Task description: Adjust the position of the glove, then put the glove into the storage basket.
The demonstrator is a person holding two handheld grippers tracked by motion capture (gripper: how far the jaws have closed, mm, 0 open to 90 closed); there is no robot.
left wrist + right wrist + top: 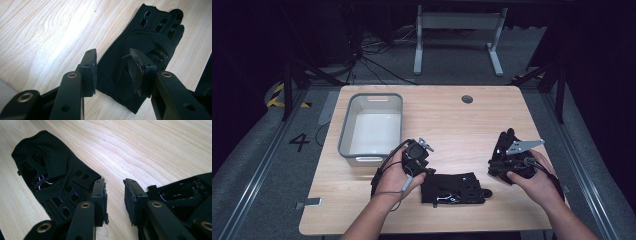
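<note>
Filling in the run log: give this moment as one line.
left tool: open, above glove cuff | right tool: open, beside glove | black glove: flat on table | grey bin: empty

A glove [454, 188] lies flat on the table [452, 120] near the front edge, about midway across. The left gripper [417, 152] sits just left of the glove, above its cuff end, jaws apart with nothing between them. A second glove [507, 145] lies near the right edge, under the right gripper [512, 159], well apart from the first. A bin [372, 127] stands at the left, behind the left gripper. A round hole [467, 99] sits in the table near the far edge.
</note>
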